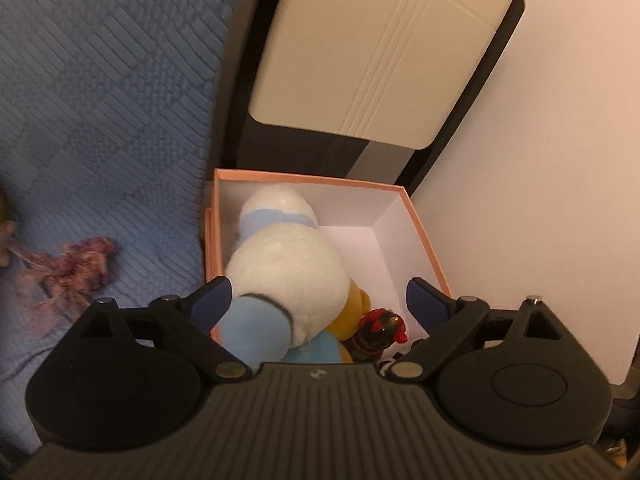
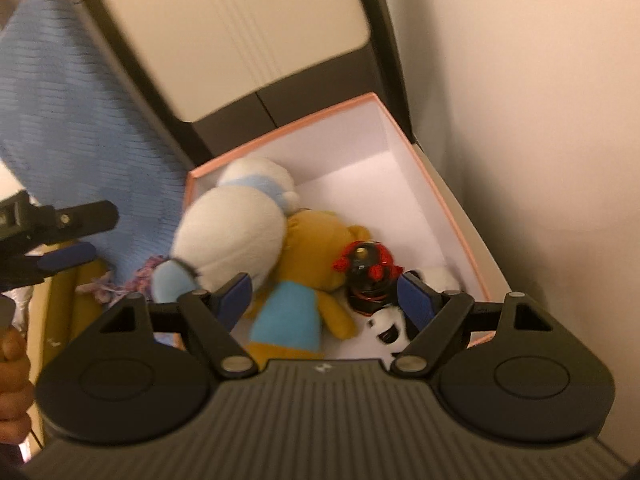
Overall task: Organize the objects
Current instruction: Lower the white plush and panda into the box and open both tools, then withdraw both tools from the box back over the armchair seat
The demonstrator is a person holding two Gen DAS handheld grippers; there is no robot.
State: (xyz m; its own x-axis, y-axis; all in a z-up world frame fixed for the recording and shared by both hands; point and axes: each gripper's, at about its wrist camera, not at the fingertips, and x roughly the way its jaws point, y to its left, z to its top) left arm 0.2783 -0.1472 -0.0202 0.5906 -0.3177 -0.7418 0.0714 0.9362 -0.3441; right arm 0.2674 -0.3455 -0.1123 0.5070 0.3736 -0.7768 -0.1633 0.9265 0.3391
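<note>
A pink box (image 1: 424, 236) with a white inside stands by the bed; it also shows in the right wrist view (image 2: 452, 220). In it lie a white and light-blue plush (image 1: 284, 264) (image 2: 232, 232), a yellow bear with a blue shirt (image 2: 312, 276) (image 1: 348, 328), a red and black figure (image 2: 364, 276) (image 1: 378, 332) and a black and white plush (image 2: 394, 326). My left gripper (image 1: 320, 300) is open above the white plush, touching nothing that I can tell. My right gripper (image 2: 324, 296) is open and empty above the bear. The left gripper's fingers (image 2: 68, 260) show at the left of the right wrist view.
A blue quilted bedspread (image 1: 100, 100) lies left of the box, with a pink tassel bundle (image 1: 76, 268) on it. A beige and black bedside unit (image 1: 380, 60) stands behind the box. A pale wall (image 1: 560, 160) closes the right side.
</note>
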